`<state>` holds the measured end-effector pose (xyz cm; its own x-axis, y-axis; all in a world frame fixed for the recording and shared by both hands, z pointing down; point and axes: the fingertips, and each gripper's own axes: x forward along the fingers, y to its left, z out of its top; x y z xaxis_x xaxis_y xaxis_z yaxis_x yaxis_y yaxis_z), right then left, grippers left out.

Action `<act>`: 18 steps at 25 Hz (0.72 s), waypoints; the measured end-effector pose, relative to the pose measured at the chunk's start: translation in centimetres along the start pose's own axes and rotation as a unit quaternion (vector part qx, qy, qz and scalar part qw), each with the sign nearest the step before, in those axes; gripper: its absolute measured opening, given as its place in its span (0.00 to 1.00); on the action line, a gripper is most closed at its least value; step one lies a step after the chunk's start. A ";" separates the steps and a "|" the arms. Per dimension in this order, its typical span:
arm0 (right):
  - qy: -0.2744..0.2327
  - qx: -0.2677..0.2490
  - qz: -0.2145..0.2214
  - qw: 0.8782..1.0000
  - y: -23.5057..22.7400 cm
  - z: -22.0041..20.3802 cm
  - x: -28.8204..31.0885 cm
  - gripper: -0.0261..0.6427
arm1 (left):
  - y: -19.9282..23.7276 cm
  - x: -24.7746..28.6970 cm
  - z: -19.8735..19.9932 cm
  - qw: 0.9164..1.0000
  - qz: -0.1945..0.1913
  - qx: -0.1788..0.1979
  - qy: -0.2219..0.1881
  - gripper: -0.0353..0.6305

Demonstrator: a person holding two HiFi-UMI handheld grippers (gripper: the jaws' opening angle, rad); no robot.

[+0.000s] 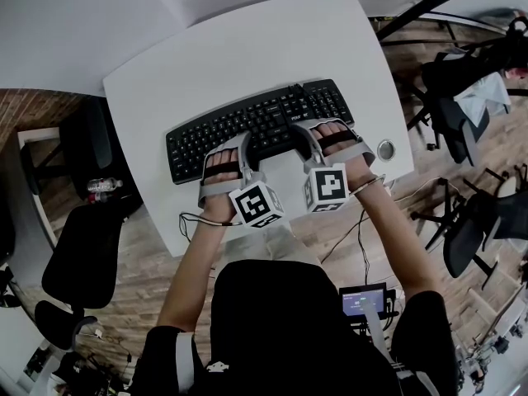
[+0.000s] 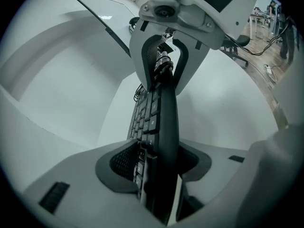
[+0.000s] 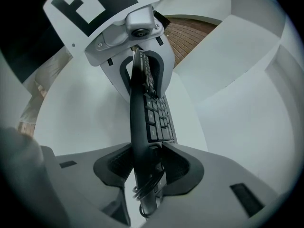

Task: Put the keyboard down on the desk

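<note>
The white tabletop (image 1: 247, 48) fills the middle of my head view, and the stretch beyond the keyboard is bare up to the far edge. Its near edge runs slantwise just under my wrists, and its right corner lies just past the right gripper. Black chairs (image 1: 82, 254) stand on the wooden floor to the left, with more chairs (image 1: 466, 238) to the right, all apart from the tabletop.

The black keyboard (image 1: 264, 118) lies flat on the tabletop, slanted with its right end farther from me, in the half nearer to me. Both grippers come at its near long side, pointing steeply down. The left gripper (image 1: 227, 151) is at the left half and the right gripper (image 1: 326, 130) at the right half.

In the left gripper view the keyboard (image 2: 166, 118) runs edge-on between the jaws of the left gripper (image 2: 159, 170). The jaws stand moderately apart, with a dark gap on the underside, so I read them as slack around it and not clamping. In the right gripper view the right gripper (image 3: 147, 167) also straddles the keyboard (image 3: 140, 118), jaws moderately apart with room beside it. A loop of cable (image 3: 147, 189) hangs between those jaws.

A small round disc (image 1: 385, 149) sits on the tabletop just right of the right gripper, near the corner.
</note>
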<state>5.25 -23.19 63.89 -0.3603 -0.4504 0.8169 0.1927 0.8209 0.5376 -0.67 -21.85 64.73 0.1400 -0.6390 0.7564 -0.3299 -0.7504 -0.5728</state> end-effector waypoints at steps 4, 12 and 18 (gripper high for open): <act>0.002 0.005 0.008 1.000 0.3 0.0 0.1 0.33 | -0.3 0.1 -0.1 1.000 -0.006 -0.002 0.003 0.36; 0.003 0.012 0.007 1.000 1.2 -0.1 0.6 0.36 | -1.5 0.6 -0.4 1.000 -0.009 0.010 0.008 0.38; 0.004 0.030 0.017 0.999 2.4 0.0 1.2 0.39 | -2.4 1.1 -0.7 1.000 -0.013 0.011 0.005 0.42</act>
<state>5.27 -21.79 66.15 -0.3464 -0.4241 0.8367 0.1492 0.8557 0.4955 -0.42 -20.64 67.15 0.1387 -0.6168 0.7748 -0.3057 -0.7708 -0.5589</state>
